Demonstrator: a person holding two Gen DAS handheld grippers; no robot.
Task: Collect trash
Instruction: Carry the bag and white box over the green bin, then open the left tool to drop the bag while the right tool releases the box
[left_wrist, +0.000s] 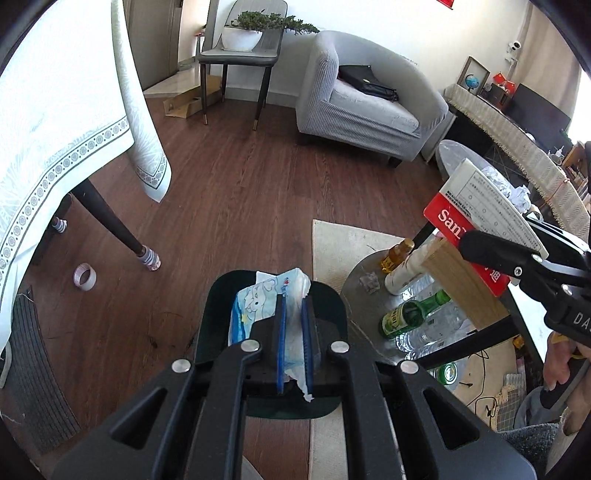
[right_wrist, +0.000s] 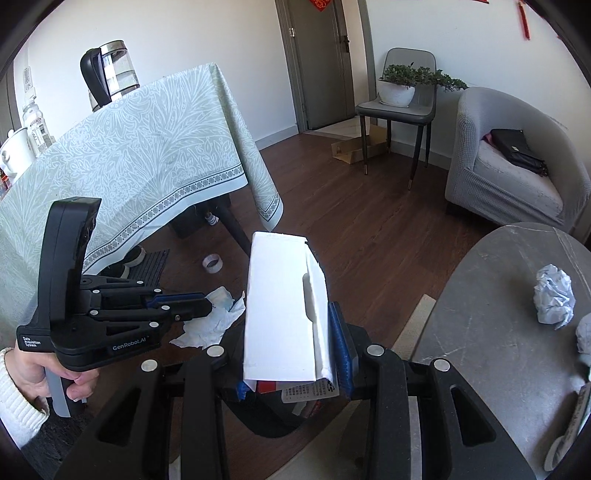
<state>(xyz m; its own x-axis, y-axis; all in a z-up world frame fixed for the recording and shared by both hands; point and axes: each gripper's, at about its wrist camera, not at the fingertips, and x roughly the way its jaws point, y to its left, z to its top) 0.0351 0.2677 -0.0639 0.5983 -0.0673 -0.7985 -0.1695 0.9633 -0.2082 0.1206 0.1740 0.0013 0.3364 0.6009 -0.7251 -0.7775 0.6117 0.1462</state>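
My left gripper (left_wrist: 294, 332) is clamped on a crumpled blue-and-white wrapper (left_wrist: 258, 306), held over the dark bin (left_wrist: 334, 295) on the wood floor (left_wrist: 229, 184). To its right my right gripper (right_wrist: 295, 369) is closed on a red-and-white box (right_wrist: 280, 306), lifted beside the round grey table (right_wrist: 498, 314). On that table lies a crumpled paper ball (right_wrist: 554, 295); bottles (left_wrist: 410, 314) sit on the lower shelf beside the bin.
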